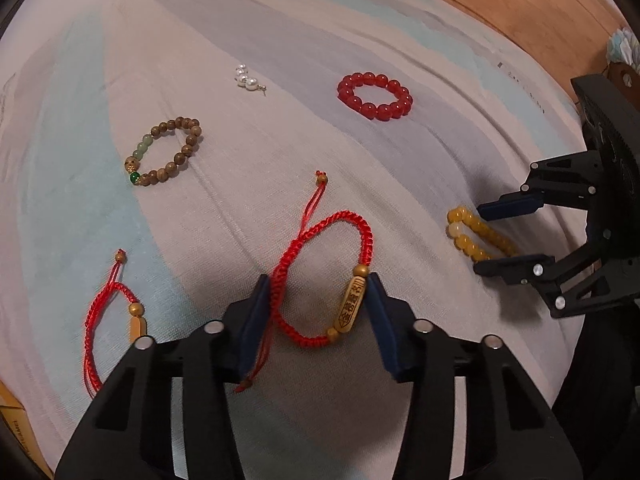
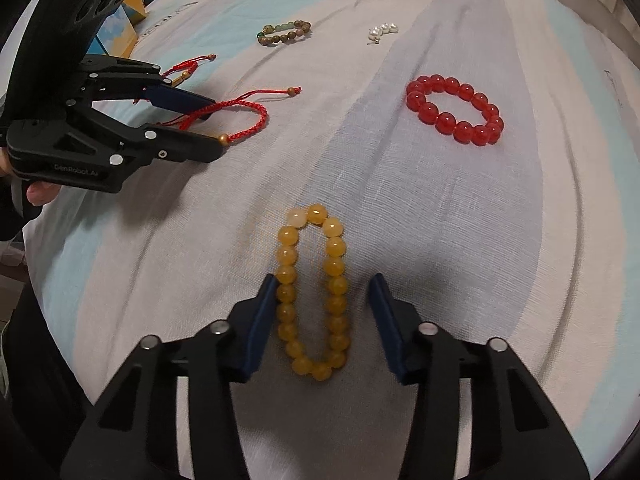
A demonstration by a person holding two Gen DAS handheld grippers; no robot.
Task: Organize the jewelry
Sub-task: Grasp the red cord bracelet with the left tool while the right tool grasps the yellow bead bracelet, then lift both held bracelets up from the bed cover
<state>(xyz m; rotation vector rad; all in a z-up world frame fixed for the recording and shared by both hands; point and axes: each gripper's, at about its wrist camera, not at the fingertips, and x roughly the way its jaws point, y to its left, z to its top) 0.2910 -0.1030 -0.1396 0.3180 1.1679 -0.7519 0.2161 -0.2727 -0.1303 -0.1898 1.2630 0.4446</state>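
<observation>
Between the blue pads of the left tool [image 1: 318, 286] lies a red braided cord bracelet [image 1: 320, 276] with an inscribed wooden bead; both pads touch its sides, the jaws half closed around it. Just beside it, the right tool [image 2: 324, 288] straddles a yellow bead bracelet [image 2: 314, 292] squeezed into a narrow oval: the left pad touches the beads, the right pad stands apart. Both bracelets rest on a striped bedsheet [image 1: 400, 168]. Farther out lie a second red cord bracelet [image 1: 108, 312], a brown wooden bead bracelet [image 1: 166, 152], a red bead bracelet [image 1: 375, 96] and white pearls [image 1: 245, 75].
</observation>
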